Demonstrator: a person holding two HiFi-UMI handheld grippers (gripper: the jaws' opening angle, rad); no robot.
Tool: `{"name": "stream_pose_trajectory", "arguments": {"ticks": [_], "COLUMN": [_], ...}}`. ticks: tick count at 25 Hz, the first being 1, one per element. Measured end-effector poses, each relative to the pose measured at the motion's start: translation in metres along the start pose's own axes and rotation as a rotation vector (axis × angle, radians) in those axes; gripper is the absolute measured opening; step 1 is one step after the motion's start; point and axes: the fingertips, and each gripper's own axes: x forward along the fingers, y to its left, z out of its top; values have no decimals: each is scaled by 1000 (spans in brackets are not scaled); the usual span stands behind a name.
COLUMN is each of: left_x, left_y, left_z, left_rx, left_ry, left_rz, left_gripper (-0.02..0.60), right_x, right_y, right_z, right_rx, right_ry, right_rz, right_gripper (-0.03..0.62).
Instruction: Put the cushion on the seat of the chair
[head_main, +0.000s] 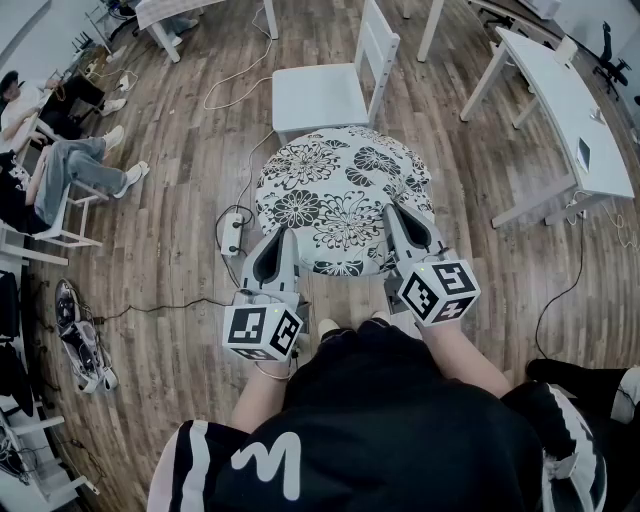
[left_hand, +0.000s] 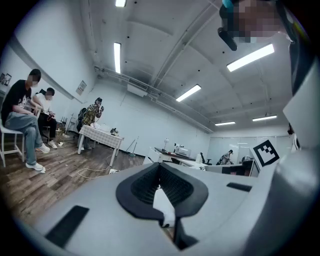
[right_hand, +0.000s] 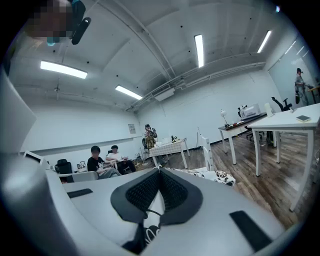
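Cushion (head_main: 340, 205): one, round, white with black flowers, spread flat between the person and the chair, held at its near edge on both sides.
Left gripper (head_main: 278, 240): one; jaws almost together, clamped on a thin fold of the cushion's white edge, which shows between the dark pads in the left gripper view (left_hand: 161, 192).
Right gripper (head_main: 405, 222): one; jaws almost together, pinching the flowered cloth, whose pattern shows between the pads in the right gripper view (right_hand: 159, 192).
Marker cubes: two, one on each gripper, nearest the person.
Chair (head_main: 325, 95): one white chair just beyond the cushion, its back on the far right.
Seat (head_main: 315, 100): bare; the cushion's far edge reaches its front edge in the head view, but I cannot tell whether they touch.
Power strip (head_main: 232, 232): one, on the floor to the left of the cushion, with a cable running off it.
Floor (head_main: 180, 200): dark wood planks.
Tables: a long white one (head_main: 560, 100) on the right, well apart from the chair, and a cloth-covered one (head_main: 180, 10) at the far left.
Seated people (head_main: 60, 165): two, at the left edge of the room.
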Motion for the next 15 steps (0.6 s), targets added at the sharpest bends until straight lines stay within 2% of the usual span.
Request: {"name": "stream_pose_trajectory", "arguments": {"ticks": [15], "left_x": [5], "left_y": [6], "left_z": [4], "left_rx": [28], "left_ry": [5], "left_rz": [-31], "left_gripper": [5], "right_x": [4], "right_y": [5], "right_z": [1], "right_rx": [-13], "right_ry": [-12], "right_rz": [-25], "right_gripper": [20]}}
